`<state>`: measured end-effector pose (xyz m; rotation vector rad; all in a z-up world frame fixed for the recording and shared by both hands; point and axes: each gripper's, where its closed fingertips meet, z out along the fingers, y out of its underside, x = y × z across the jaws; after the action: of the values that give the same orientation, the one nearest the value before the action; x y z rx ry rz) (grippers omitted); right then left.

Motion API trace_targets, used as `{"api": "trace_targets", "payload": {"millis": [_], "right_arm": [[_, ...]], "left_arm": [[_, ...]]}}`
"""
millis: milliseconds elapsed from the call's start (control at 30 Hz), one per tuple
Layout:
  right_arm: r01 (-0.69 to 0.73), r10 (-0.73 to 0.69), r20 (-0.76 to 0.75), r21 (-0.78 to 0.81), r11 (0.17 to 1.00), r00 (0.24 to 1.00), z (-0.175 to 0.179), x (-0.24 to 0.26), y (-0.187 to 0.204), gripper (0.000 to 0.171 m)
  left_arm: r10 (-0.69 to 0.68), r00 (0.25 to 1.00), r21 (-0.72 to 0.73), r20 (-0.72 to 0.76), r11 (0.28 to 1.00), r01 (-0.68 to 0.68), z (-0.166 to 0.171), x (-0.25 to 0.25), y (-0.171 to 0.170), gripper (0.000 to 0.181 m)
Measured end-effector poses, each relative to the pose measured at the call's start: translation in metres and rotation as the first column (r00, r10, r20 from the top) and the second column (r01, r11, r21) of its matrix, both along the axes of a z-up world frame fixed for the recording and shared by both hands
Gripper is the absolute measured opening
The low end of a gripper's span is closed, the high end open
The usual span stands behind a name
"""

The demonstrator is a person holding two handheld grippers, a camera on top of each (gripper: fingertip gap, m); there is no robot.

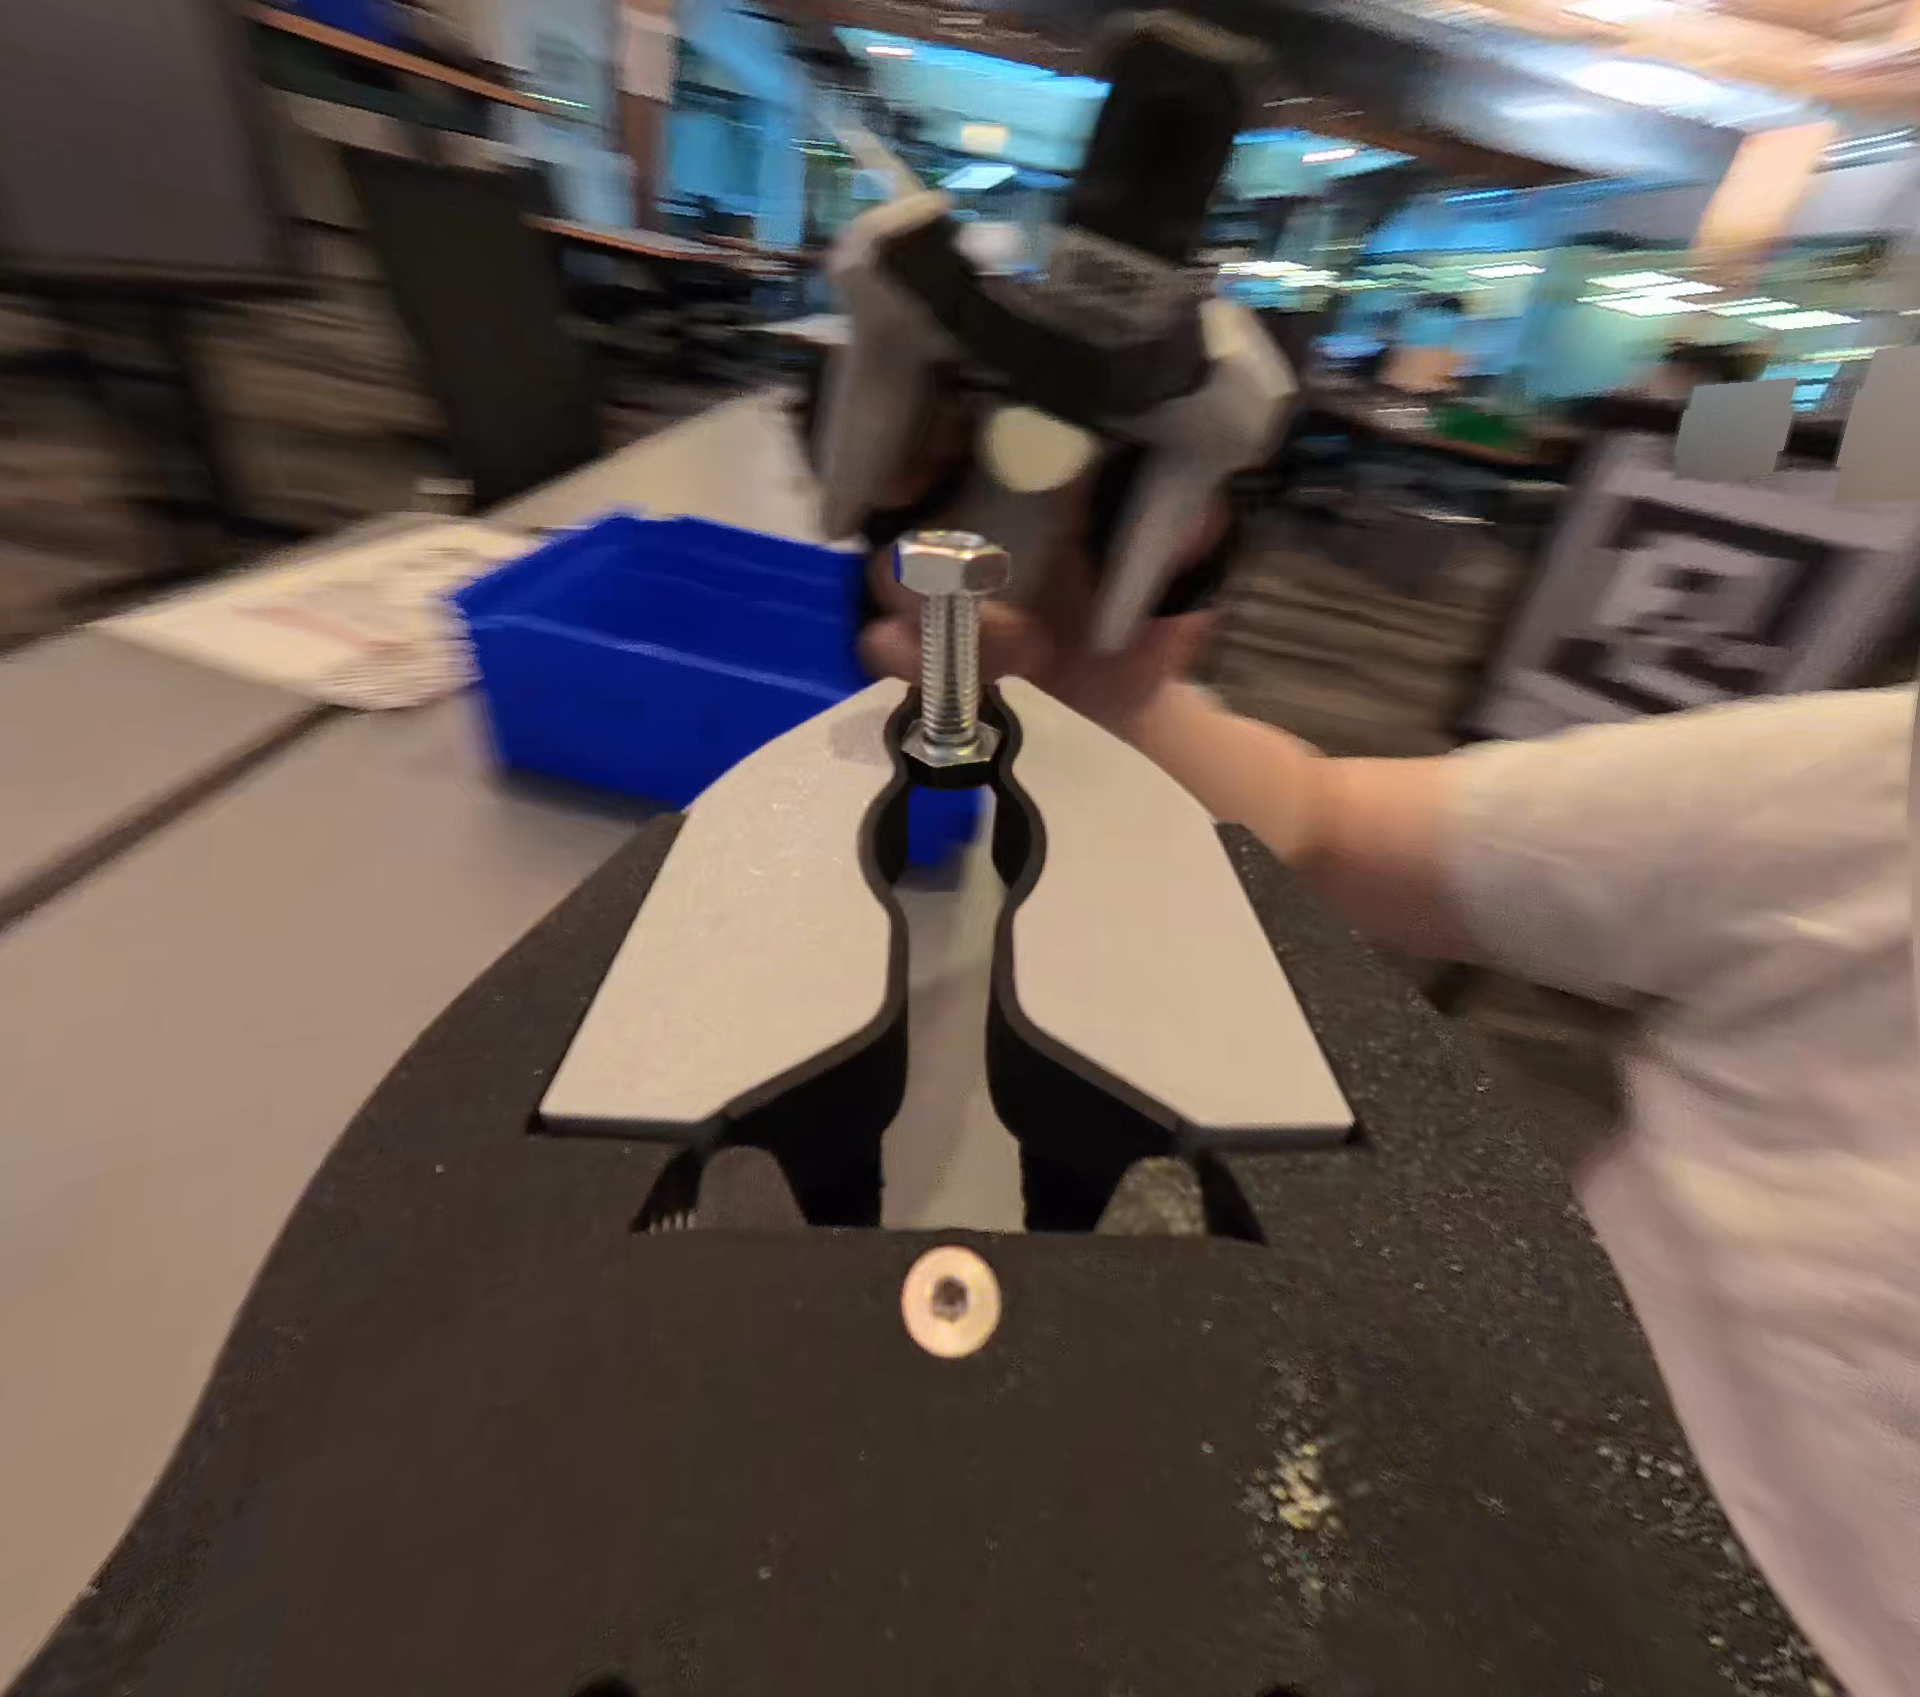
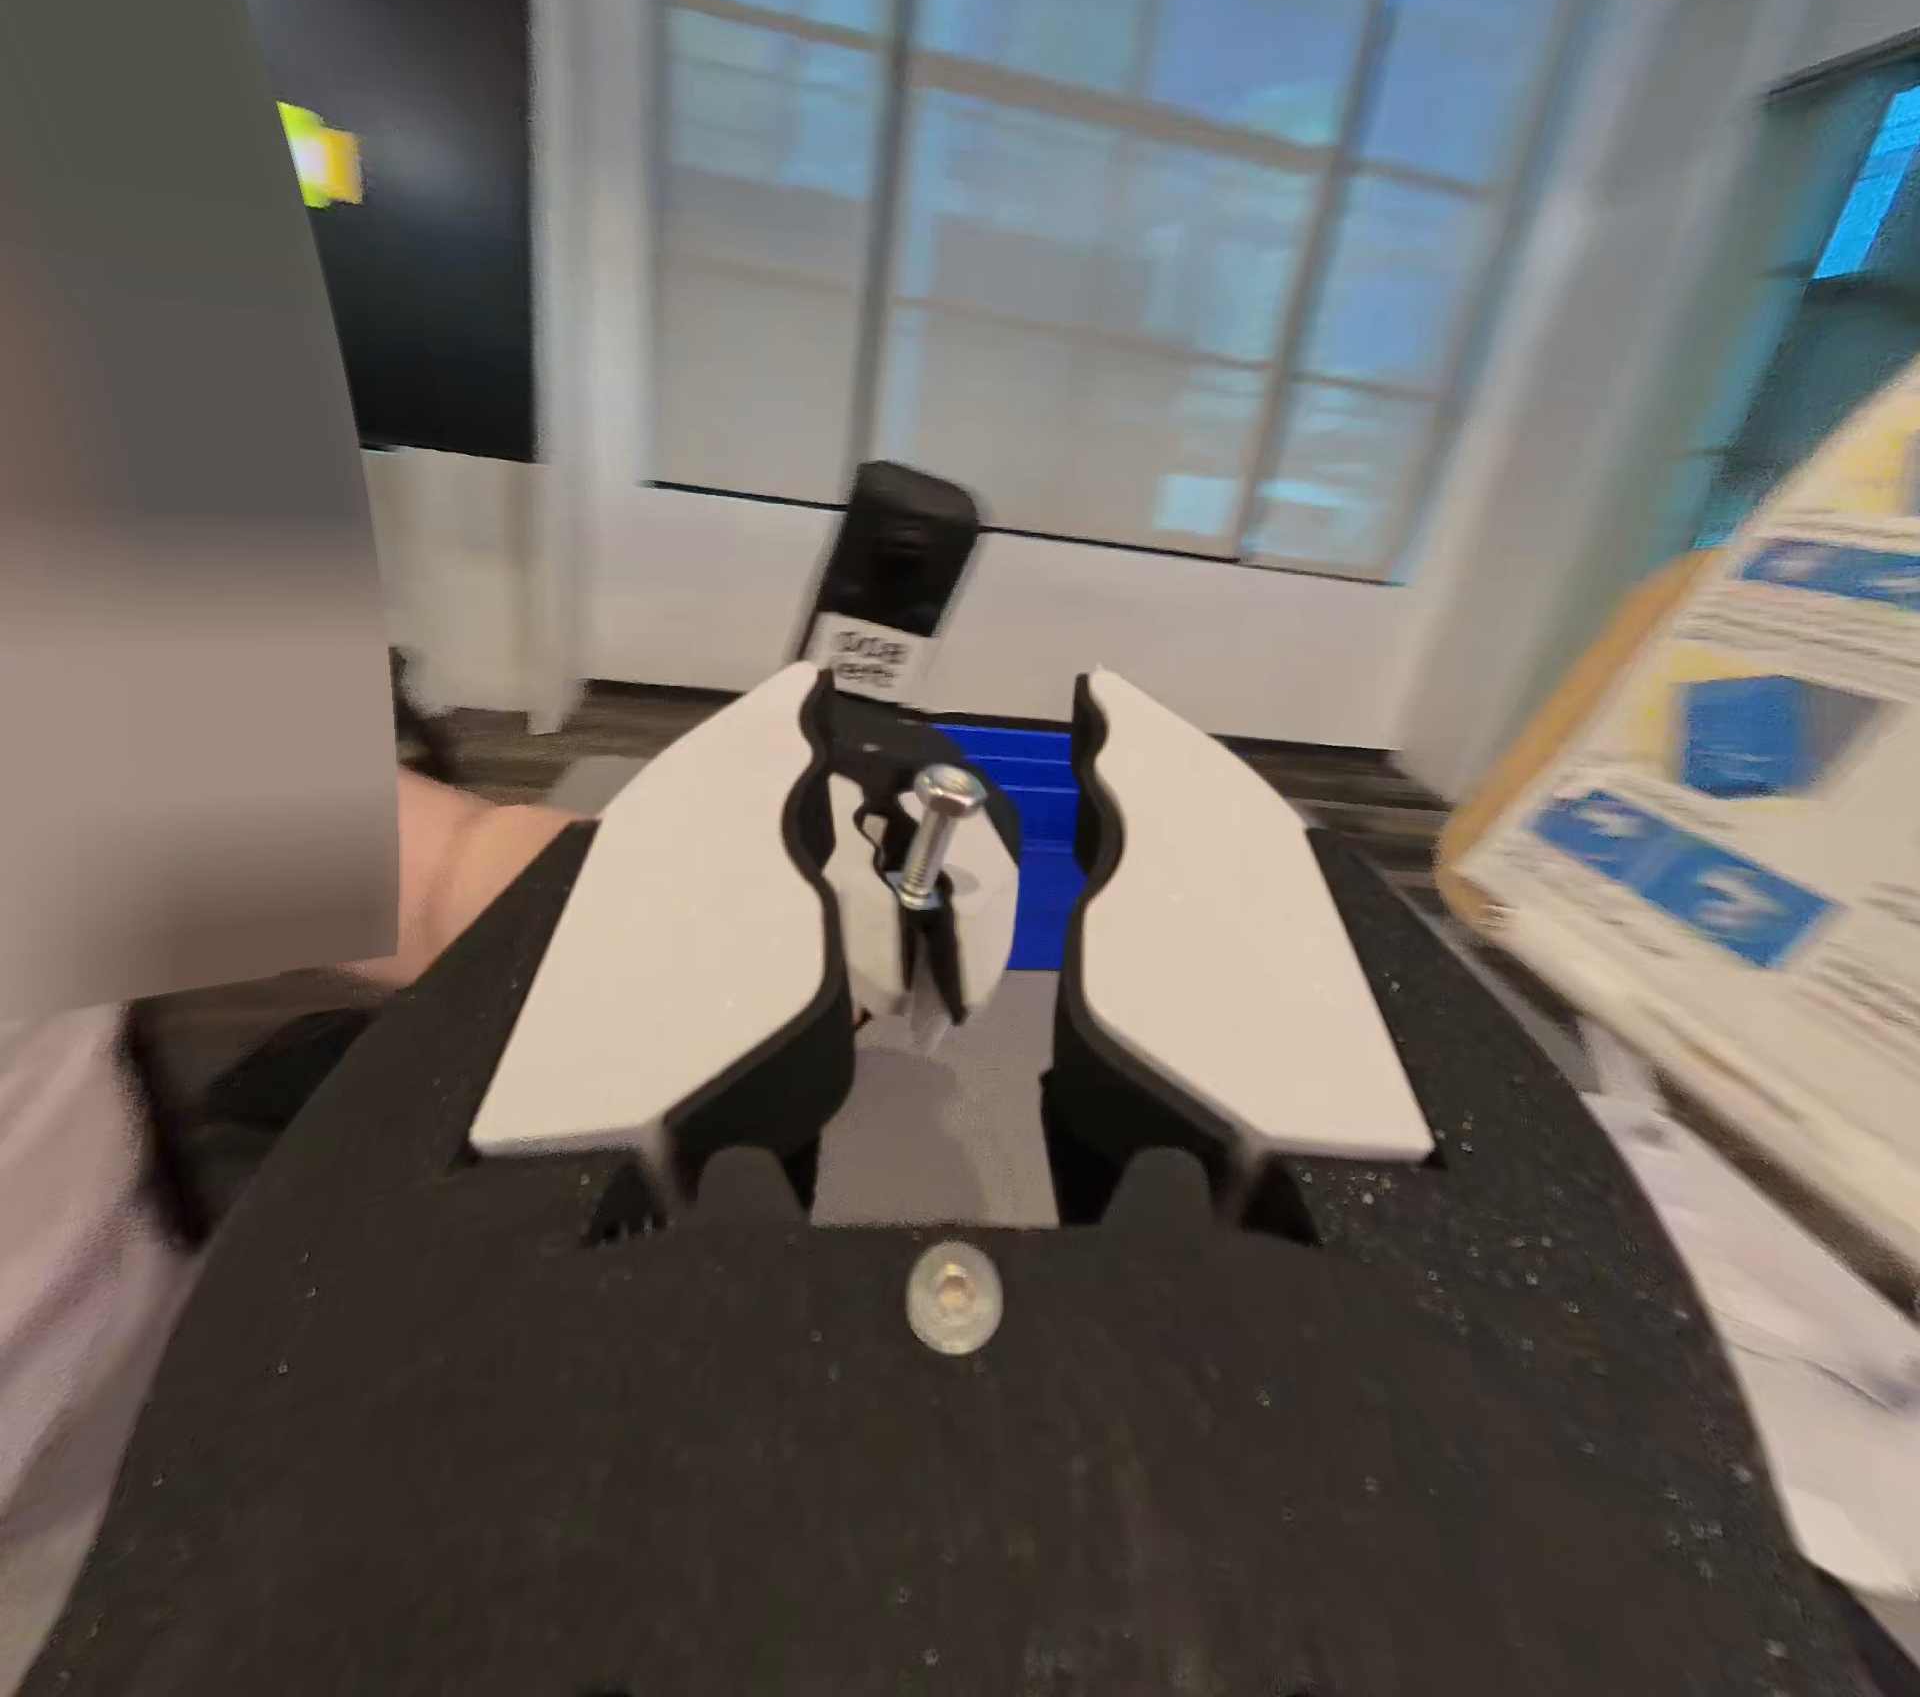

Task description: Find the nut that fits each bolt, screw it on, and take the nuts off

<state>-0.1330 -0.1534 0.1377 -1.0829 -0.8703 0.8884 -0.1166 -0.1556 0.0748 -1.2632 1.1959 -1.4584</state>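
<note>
While our left gripper is closed down on a silver nut, pinching it between the tips, a silver bolt stands upright out of that nut with its hex head on top. We see the threaded shank bare between head and nut. Beyond it our right gripper hovers above the bolt head, tips pointing down, blurred. In the right wrist view our right gripper is spread wide with nothing between its fingers, and the bolt shows in the gap, tilted, gripped by the left gripper. A blue bin sits on the grey table behind the left gripper, beside some printed paper toward the table's far edge.
</note>
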Motion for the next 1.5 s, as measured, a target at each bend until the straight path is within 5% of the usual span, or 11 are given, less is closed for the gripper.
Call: {"api": "trace_targets", "payload": {"millis": [100,233,467,733,867,1000,1133,1267,1367,1500], "right_arm": [[0.238,-0.238,0.007,-0.014,0.971,0.971,-0.004,0.005,0.021,0.042],[0.325,-0.32,0.063,-0.108,0.94,0.945,-0.027,-0.007,0.036,0.036],[0.256,-0.251,0.055,-0.3,0.919,0.966,-0.054,-0.015,0.049,0.026],[0.199,-0.184,0.079,-0.285,0.938,0.98,-0.051,-0.018,0.043,0.014],[0.078,-0.061,0.078,-0.243,0.967,0.995,-0.041,-0.02,0.029,0.014],[-0.208,0.228,0.057,-0.236,0.949,0.972,-0.029,-0.017,-0.001,0.013],[-0.474,0.496,0.064,-0.207,0.856,0.866,-0.029,-0.016,-0.039,0.013],[-0.587,0.601,0.031,-0.182,0.789,0.799,-0.029,-0.019,-0.056,0.014],[-0.611,0.625,0.045,-0.168,0.774,0.779,-0.032,-0.021,-0.062,0.014],[-0.581,0.596,0.072,-0.159,0.798,0.8,-0.031,-0.019,-0.059,0.014]], "left_arm": [[0.282,0.959,0.098,-0.033,0.956,-0.278,-0.01,-0.006,0.038,0.01],[0.421,0.905,0.181,-0.061,0.897,-0.404,-0.02,-0.007,0.051,0.01],[0.504,0.86,0.298,-0.082,0.836,-0.461,-0.029,-0.004,0.054,0.01],[0.469,0.879,0.272,-0.084,0.859,-0.433,-0.027,-0.003,0.05,0.01],[0.309,0.949,0.227,-0.064,0.93,-0.287,-0.017,0.0,0.031,0.01],[-0.035,0.998,0.132,-0.042,0.99,0.041,-0.003,0.001,-0.012,0.01],[-0.382,0.922,0.021,-0.06,0.923,0.384,-0.003,-0.007,-0.06,0.01],[-0.565,0.825,-0.062,-0.013,0.824,0.564,-0.003,-0.013,-0.089,0.01],[-0.648,0.762,-0.102,0.002,0.758,0.645,-0.004,-0.018,-0.102,0.01],[-0.623,0.782,-0.068,-0.037,0.782,0.62,-0.01,-0.016,-0.1,0.01]]}}
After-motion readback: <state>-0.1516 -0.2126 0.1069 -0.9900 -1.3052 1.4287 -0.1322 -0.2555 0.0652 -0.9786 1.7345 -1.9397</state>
